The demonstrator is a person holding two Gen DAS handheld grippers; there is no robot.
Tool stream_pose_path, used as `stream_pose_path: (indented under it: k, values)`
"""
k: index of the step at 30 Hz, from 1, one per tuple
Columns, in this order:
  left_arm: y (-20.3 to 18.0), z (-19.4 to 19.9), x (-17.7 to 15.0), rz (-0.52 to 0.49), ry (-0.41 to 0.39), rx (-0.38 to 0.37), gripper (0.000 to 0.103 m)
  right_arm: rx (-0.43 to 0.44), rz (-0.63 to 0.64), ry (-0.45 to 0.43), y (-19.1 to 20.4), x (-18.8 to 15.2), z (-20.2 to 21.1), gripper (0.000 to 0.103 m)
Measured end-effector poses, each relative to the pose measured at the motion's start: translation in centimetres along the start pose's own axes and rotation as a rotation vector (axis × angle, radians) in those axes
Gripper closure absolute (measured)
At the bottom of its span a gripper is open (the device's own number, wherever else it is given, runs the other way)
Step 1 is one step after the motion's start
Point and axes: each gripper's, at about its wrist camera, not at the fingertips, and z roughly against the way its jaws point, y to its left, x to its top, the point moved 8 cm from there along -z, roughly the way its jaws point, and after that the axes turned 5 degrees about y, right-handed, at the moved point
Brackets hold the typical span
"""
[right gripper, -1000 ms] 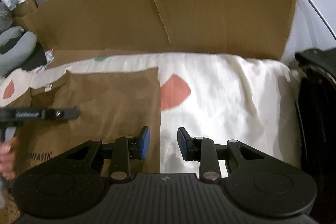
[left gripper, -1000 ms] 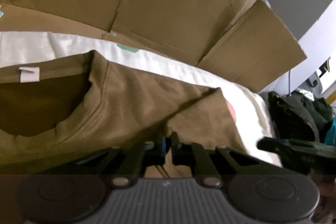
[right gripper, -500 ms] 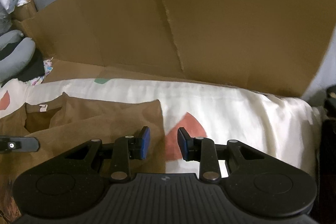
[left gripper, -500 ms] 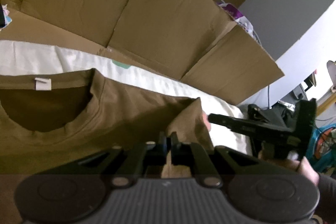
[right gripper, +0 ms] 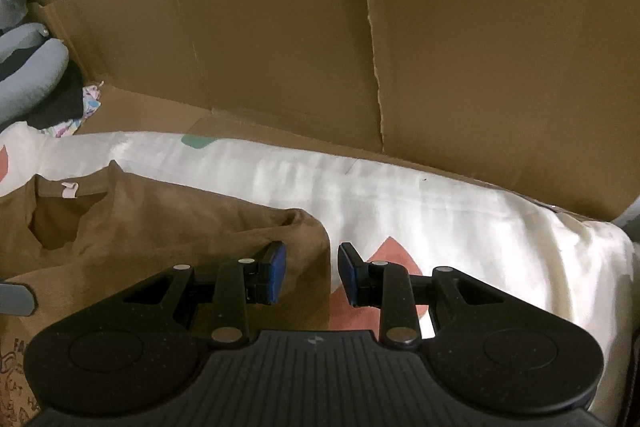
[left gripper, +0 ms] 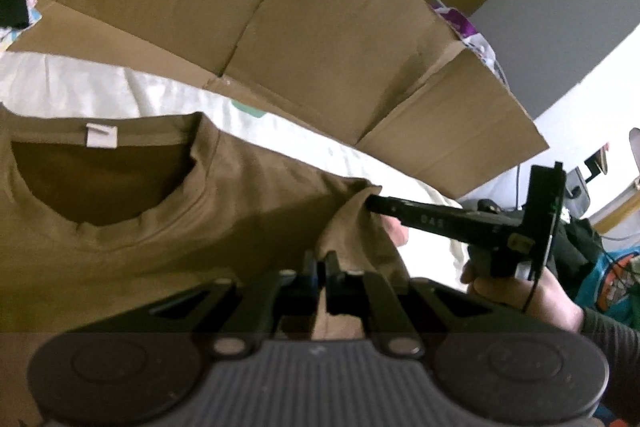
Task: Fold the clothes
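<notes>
An olive-brown T-shirt [left gripper: 224, 211] lies on a white sheet [left gripper: 80, 87], its collar with a white label [left gripper: 102, 139] at the left. My left gripper [left gripper: 320, 267] is shut on a raised fold of the shirt's right sleeve. The right gripper [left gripper: 374, 203], held by a hand [left gripper: 516, 291], reaches in from the right, its tip at that raised fold. In the right wrist view the right gripper [right gripper: 310, 275] stands open just above the T-shirt's [right gripper: 160, 227] bunched right edge, which lies between its blue pads [right gripper: 274, 273] without being pressed.
A tall cardboard wall [left gripper: 320, 27] [right gripper: 440, 47] stands behind the sheet [right gripper: 480, 227], which bears red and green patches. Dark clothes [left gripper: 580, 247] are piled at the right. A grey pillow [right gripper: 28, 79] lies at the far left.
The right gripper has moved left, to the shirt's right edge beside the left gripper. The left gripper, still shut on the sleeve fold, has lifted it a little.
</notes>
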Motion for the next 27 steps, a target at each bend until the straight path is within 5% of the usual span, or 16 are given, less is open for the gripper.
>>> stream_pose_path:
  k: [13, 17, 27]
  values:
    - [1.5, -0.8, -0.6, 0.023, 0.014, 0.018, 0.100, 0.026, 0.070, 0.047, 1.0, 0.3, -2.2, 0.067]
    - [1.7, -0.9, -0.7, 0.027, 0.014, 0.022, 0.101, 0.009, 0.143, 0.045, 1.6, 0.3, -2.4, 0.090]
    - [4.3, -2.9, -0.3, 0.041, 0.015, 0.106, 0.101, -0.084, 0.198, 0.049, 1.5, 0.6, -3.0, 0.090]
